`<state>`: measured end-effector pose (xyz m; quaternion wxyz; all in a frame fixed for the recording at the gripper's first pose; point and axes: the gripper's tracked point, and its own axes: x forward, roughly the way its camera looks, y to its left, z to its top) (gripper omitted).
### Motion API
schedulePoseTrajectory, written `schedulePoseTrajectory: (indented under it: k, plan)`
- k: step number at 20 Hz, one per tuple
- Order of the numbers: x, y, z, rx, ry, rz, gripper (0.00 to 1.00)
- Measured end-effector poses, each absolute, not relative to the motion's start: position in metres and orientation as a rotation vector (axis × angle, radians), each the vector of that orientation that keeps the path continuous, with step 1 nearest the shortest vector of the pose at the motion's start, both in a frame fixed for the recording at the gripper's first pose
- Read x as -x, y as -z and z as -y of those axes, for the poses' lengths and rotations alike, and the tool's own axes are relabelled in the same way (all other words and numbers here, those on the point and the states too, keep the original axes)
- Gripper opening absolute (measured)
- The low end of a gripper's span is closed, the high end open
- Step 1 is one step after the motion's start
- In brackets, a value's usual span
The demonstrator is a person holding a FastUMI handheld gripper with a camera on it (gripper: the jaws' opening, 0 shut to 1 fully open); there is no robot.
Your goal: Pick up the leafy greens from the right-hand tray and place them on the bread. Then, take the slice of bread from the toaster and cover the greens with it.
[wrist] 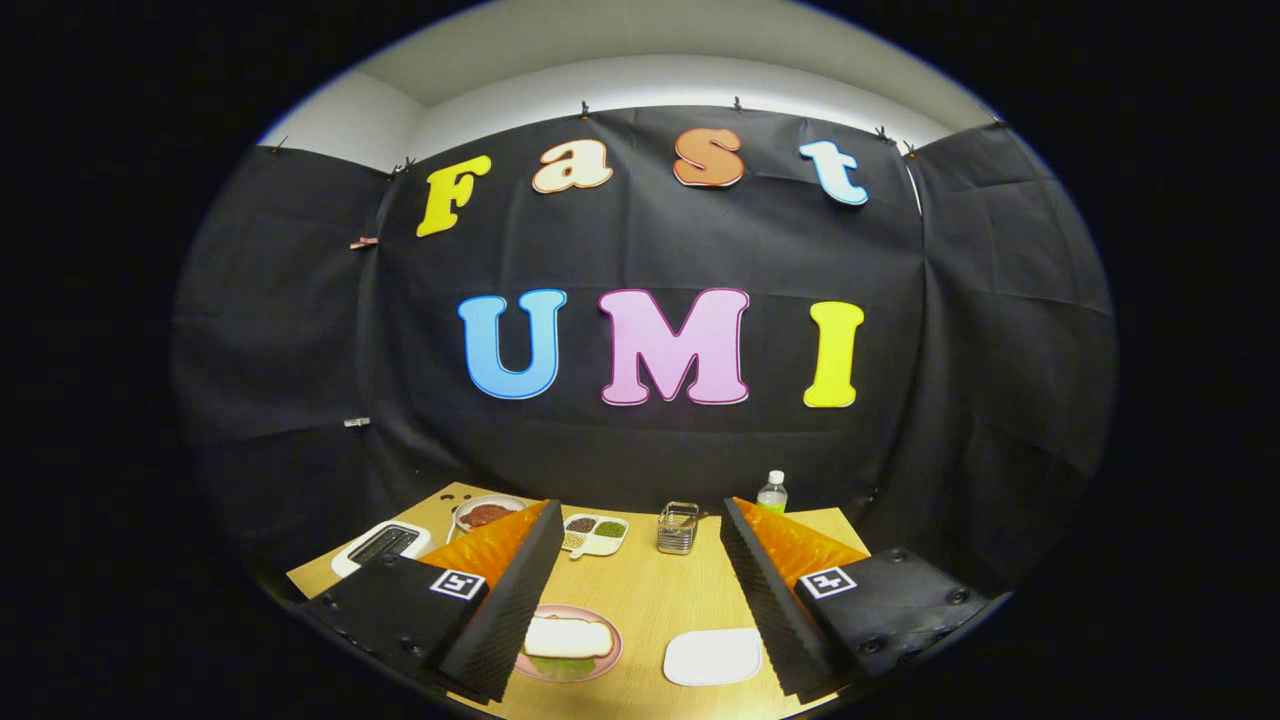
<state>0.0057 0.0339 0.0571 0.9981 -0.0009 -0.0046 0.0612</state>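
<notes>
- Gripper view: the gripper (pixel 636 508) is hanging above the near edge of the table (pixel 640 592) with its fingers spread wide, carrying nothing.
- The bread (pixel 568 636) is sitting on the pink plate (pixel 617 646) by the near edge, between the fingers and close to the left one. The leafy greens (pixel 562 668) are peeking out from under it.
- The white tray (pixel 713 657), just right of the plate, is looking bare, so I'm guessing the stack is basically built.
- If so, doing this bit well is just backing straight up and away, fingers kept wide, so nothing is clipping the slice.
- The slice is looking pale, soft and slightly rounded, and the leaf flat and floppy, so a nudge is probably sliding it off.
- The toaster (pixel 382 545) is sitting towards the far left corner. I can't tell what's in its slots.
</notes>
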Motion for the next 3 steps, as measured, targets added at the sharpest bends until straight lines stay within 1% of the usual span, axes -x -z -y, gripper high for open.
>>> schedulePoseTrajectory:
  k: [3]
  plan:
    - [-0.0039, -0.0597, -0.0281, -0.009, -0.103, 0.015, 0.98]
